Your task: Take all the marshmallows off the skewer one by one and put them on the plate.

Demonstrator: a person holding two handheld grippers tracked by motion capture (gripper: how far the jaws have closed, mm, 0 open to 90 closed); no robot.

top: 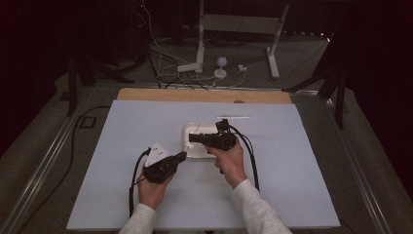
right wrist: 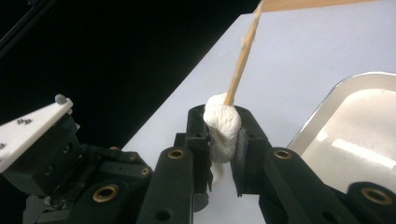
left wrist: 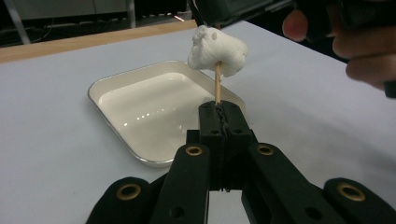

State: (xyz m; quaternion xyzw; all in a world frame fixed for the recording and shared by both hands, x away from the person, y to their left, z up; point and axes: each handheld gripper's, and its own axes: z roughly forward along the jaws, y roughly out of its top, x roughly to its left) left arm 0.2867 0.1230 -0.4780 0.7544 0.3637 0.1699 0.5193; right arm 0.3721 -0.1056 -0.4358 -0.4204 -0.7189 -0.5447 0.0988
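Marshmallow (right wrist: 222,131): white, soft, skewered on the stick, above the tray's near right corner.
Stick (left wrist: 217,85): thin wood, upright.
Right gripper (right wrist: 223,140): 2 jaws pinching the marshmallow.
Left gripper (left wrist: 222,122): jaws clamped on the stick's lower end.
Tray (left wrist: 121,83): white, shallow, beneath both.
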